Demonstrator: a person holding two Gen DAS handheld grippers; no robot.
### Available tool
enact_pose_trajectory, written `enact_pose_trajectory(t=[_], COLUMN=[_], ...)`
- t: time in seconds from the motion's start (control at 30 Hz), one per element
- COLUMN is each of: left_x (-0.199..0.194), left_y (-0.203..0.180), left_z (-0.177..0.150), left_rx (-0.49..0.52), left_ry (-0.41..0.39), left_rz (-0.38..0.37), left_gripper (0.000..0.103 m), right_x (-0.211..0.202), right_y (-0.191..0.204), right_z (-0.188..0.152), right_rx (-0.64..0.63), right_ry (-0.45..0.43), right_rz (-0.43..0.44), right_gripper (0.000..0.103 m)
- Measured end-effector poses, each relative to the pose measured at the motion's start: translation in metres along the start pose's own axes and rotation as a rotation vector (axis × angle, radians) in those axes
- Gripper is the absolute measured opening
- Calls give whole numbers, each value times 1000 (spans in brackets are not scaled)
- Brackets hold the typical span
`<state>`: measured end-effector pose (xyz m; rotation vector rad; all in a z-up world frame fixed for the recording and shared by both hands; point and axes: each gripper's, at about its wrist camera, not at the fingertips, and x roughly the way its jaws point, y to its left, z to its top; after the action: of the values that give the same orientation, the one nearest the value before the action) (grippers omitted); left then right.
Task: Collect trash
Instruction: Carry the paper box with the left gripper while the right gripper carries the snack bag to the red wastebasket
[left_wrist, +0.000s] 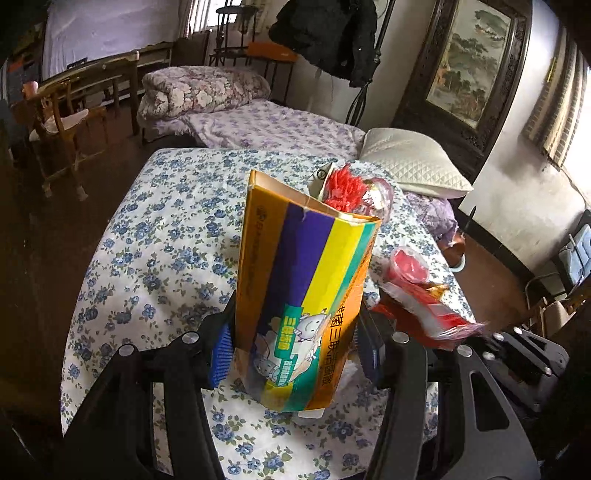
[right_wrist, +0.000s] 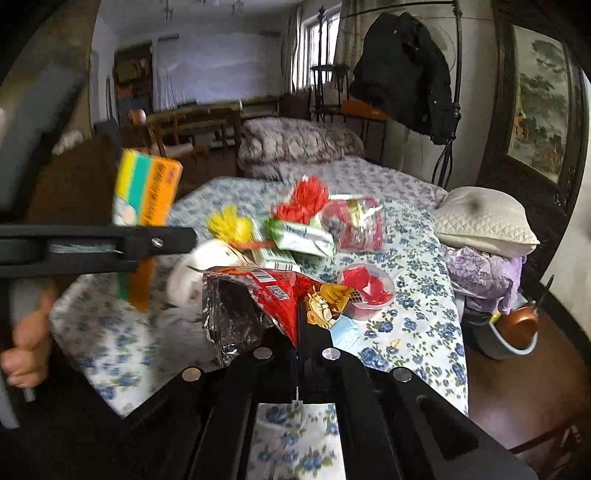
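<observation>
Our right gripper (right_wrist: 298, 332) has its jaws pressed together on a red foil snack wrapper (right_wrist: 255, 299), pinched at its edge and lifted just above the floral bedspread (right_wrist: 417, 295). Our left gripper (left_wrist: 295, 347) is clamped on an upright orange carton (left_wrist: 303, 288) with purple, yellow and green stripes, its top open. Loose on the bedspread beyond: a small red-filled cup (right_wrist: 367, 291), a clear packet with red contents (right_wrist: 356, 223), red (right_wrist: 304, 201) and yellow (right_wrist: 229, 223) tassels, green-and-white wrappers (right_wrist: 299, 236). A white quilted pillow (right_wrist: 484, 221) lies at the bed's right edge. 1 hand (right_wrist: 27, 347) grips the left tool's handle.
</observation>
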<state>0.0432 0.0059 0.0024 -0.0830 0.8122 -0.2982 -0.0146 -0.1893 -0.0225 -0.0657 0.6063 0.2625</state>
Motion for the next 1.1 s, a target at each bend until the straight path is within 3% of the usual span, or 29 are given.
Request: enact_pose_trajectory(t=[0.1,0.2,0.43,0.6,0.8,0.97,1.1], left_x=[-7,-18,-24,-6,29,76,128], left_y=[-5,-18,-74,-144,-243,-316,-352], left_z=[0,2,12,11,-5,-28,-51], left_rx=[10,46,139,263,402,453,454], left_ry=[-6,-19,28,105,218,337,458], left_rz=[0,-10,-122,-208,-329,-405,-435], left_gripper=[55,55,55,55,55,55,55], right_x=[-21,-40,-83,-105,-91,-52,-28], right_y=[-18,-37,-107,-178,-258,-289,-307], right_z=[-2,-5,-24,-53,-121,-182,-224], right_rx=[81,130,196,300,473,606,703], right_ry=[-37,-67,-87,-62,62,202,274], right_rz=[49,34,-103,-214,-291,-286,-268], right_gripper=[0,1,1,1,1,1,1])
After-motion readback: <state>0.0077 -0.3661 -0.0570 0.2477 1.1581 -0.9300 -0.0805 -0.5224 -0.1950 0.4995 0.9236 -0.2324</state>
